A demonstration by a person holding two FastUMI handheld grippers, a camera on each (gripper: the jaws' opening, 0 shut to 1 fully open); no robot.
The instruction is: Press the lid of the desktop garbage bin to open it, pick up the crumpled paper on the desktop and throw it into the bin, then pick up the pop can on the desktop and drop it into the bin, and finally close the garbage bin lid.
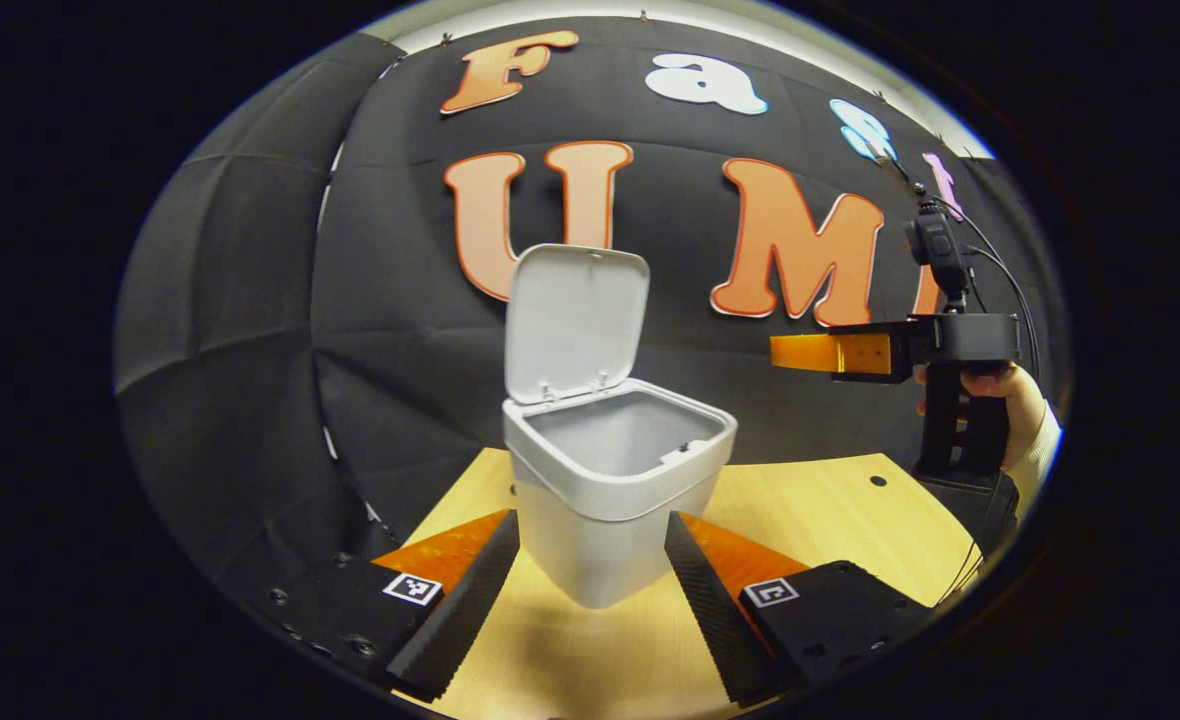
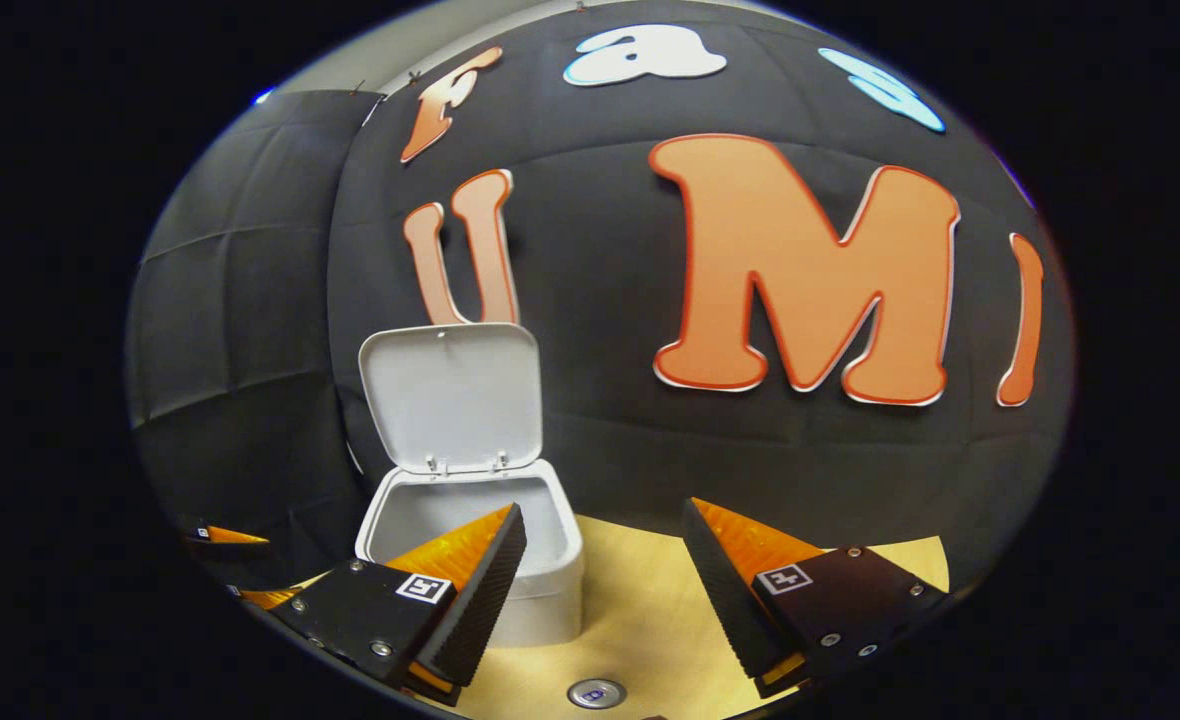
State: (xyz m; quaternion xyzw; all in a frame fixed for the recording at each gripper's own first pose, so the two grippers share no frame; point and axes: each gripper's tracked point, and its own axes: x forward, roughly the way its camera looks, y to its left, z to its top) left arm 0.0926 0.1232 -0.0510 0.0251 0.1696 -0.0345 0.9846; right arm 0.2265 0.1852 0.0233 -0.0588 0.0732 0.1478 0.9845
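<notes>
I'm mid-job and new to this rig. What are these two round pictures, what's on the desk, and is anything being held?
Each picture comes from a camera riding on a handheld two-finger gripper, looking along its own fingers. In the left gripper view, the left gripper is open, its fingers either side of the white bin; farther off, a hand holds the right gripper. In the right gripper view, that gripper is open and empty. The bin stands on the wooden desk with its lid up. Nothing is held.
</notes>
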